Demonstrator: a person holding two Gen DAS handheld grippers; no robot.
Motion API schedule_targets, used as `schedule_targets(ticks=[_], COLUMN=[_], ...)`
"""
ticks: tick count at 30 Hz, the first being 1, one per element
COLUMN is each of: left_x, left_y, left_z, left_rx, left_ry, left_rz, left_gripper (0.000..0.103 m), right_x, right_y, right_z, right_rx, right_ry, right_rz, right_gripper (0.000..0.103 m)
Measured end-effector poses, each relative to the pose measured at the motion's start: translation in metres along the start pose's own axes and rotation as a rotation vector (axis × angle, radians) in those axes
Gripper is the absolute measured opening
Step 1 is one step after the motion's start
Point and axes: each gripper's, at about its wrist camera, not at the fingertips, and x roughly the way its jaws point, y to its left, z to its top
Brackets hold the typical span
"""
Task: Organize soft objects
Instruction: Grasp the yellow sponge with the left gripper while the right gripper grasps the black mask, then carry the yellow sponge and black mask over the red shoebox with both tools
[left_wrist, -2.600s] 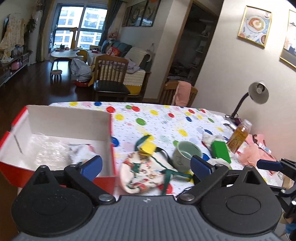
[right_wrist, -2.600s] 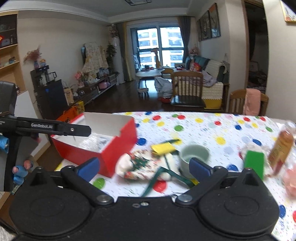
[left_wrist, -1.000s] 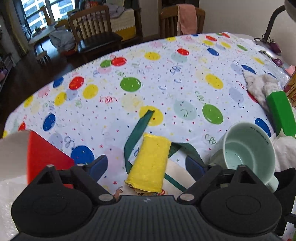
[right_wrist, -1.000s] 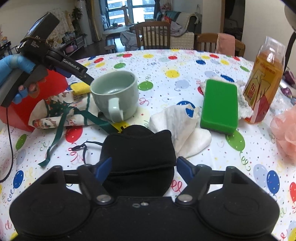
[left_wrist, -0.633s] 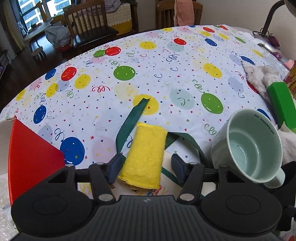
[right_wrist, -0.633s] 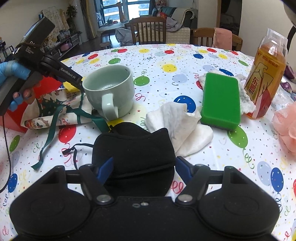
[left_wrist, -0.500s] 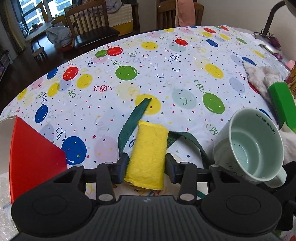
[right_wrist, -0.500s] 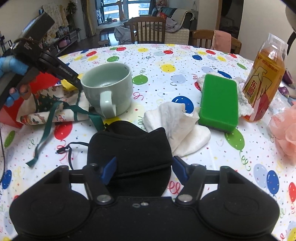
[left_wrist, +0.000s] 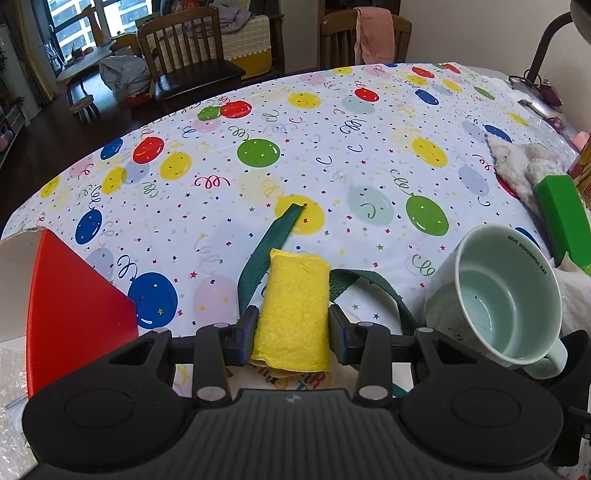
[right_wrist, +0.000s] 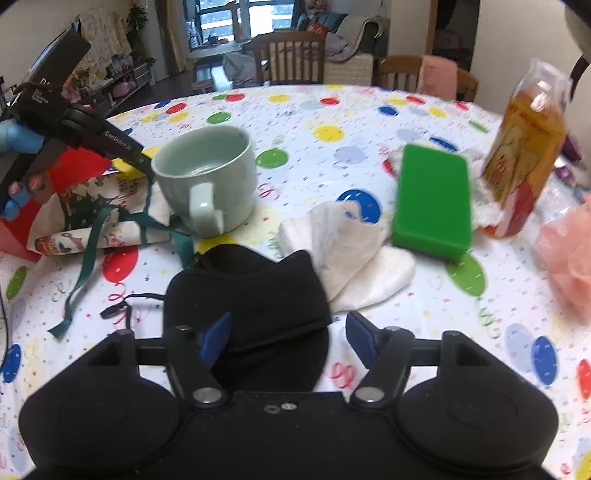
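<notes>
Balloon-print tablecloth (left_wrist: 258, 122) fills both views, wooden chairs (left_wrist: 184, 48) lined up behind it and a window at the far end of the room. Biggest thing on the table is the red box (left_wrist: 77, 306), down at the left edge of the left wrist view with its white inside just showing. Next, the printed cloth bag (right_wrist: 85, 214) lying crumpled beside the box, its green straps (left_wrist: 266, 247) trailing across the tablecloth. A pale green mug (left_wrist: 495, 295) stands upright just right of the bag, handle toward the cameras. Over on the right, a green block (right_wrist: 432, 199) lies flat on a fluffy white cloth, with a bottle of amber drink (right_wrist: 524, 147) upright behind it and something peach-coloured and frilly at the far right edge. A white rag (right_wrist: 347, 251) sits crumpled between mug and block.

Now the action. The left gripper (left_wrist: 291, 332) is clamped on the yellow cloth roll (left_wrist: 295, 306), both pads pressed against its sides; the roll rests on the bag, crossing the straps. The right gripper (right_wrist: 288, 336) is spread wide, straddling the near edge of the black face mask (right_wrist: 251, 291), which lies flat on the tablecloth touching the rag, its ear loop (right_wrist: 125, 306) curled out to the left. Neither blue pad is squeezing the mask.
</notes>
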Motion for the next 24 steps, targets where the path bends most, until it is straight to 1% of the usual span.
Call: schedule_targets(ticks=[1, 3, 4, 5, 6, 7, 8, 9, 12, 18, 24], left_x=[0.0, -0.001, -0.002, -0.002, -0.003, -0.004, -0.005, -0.007, -0.013, -0.03, -0.055], left_y=[0.0, 0.0, 0.0, 0.0, 0.0, 0.0, 0.001, 0.001, 0.002, 0.004, 0.002], left_z=[0.0, 0.0, 0.0, -0.001, -0.001, -0.001, -0.001, -0.001, -0.003, -0.01, -0.017], left_rx=[0.0, 0.001, 0.001, -0.001, -0.004, -0.008, -0.012, -0.016, -0.027, -0.067, -0.094], left_ry=[-0.001, -0.003, -0.004, -0.006, -0.007, -0.008, -0.01, -0.013, -0.019, -0.04, -0.078], left_rz=[0.002, 0.003, 0.004, 0.003, 0.004, 0.004, 0.003, 0.002, 0.001, -0.01, -0.037], left_gripper=[0.039, 0.039, 0.039, 0.038, 0.038, 0.038, 0.038, 0.038, 0.038, 0.038, 0.038], right_x=[0.003, 0.005, 0.006, 0.005, 0.004, 0.003, 0.002, -0.001, -0.011, -0.042, -0.075], right_y=[0.0, 0.001, 0.0, 0.0, -0.001, -0.001, -0.002, -0.003, -0.003, 0.013, 0.015], right_z=[0.0, 0.0, 0.001, 0.001, 0.0, 0.0, 0.0, -0.001, -0.002, -0.003, 0.001], right_rx=[0.009, 0.026, 0.031, 0.034, 0.032, 0.027, 0.023, 0.023, 0.035, -0.015, 0.022], right_ry=[0.007, 0.007, 0.007, 0.006, 0.005, 0.004, 0.0, -0.009, -0.034, -0.116, -0.175], right_rz=[0.008, -0.005, -0.011, -0.02, -0.03, -0.036, -0.038, -0.041, -0.019, -0.004, 0.017], right_gripper=[0.063, 0.053, 0.05, 0.041, 0.034, 0.031, 0.022, 0.016, 0.011, 0.009, 0.009])
